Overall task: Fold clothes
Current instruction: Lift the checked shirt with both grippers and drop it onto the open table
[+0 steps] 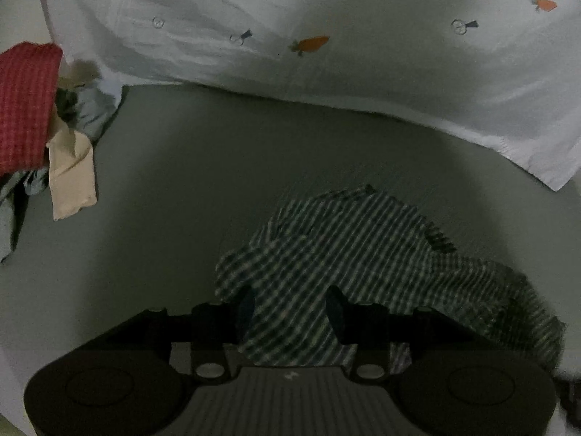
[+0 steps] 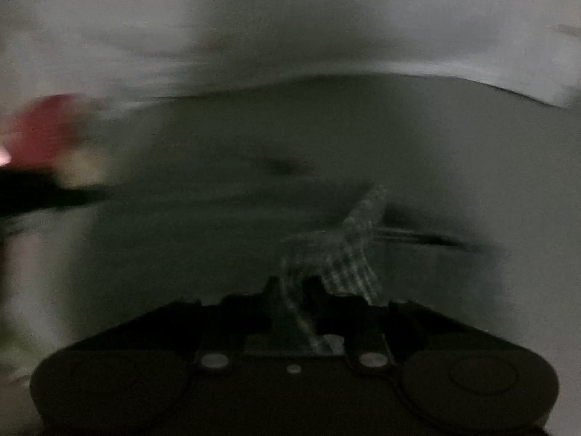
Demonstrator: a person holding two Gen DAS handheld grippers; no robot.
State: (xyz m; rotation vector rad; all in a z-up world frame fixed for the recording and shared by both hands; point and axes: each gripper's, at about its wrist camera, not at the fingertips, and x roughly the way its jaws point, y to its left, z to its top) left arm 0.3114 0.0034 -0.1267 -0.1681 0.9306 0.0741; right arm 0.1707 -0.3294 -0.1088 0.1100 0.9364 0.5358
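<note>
Over on the far left, a heap of laundry (image 1: 43,134) sits on the grey surface (image 1: 174,189): a red checked piece (image 1: 25,105) on top, a cream-coloured strip (image 1: 72,178) hanging out below it, some pale blue-grey cloth tucked underneath. Along the back stretches a white sheet (image 1: 363,65) printed with little orange carrots, its edge running across the surface and dipping toward the right.

Now the middle: the green-and-white striped garment (image 1: 363,254) lies crumpled on the grey surface, just in front of the left gripper (image 1: 290,309). That claw is spread, its two dark fingers (image 1: 247,305) standing apart with striped cloth lying in the gap and running back under the body; the pads don't look pressed on it.

Moving right: the right gripper (image 2: 294,290) is a different story, jaws drawn nearly together and pinching a fold of the same striped garment (image 2: 345,254). The cloth rises from between the fingertips in a small peak and trails back over the gripper's body. This view is badly smeared, with the red of the heap just a blur at the left edge and the sheet a pale band across the top.
</note>
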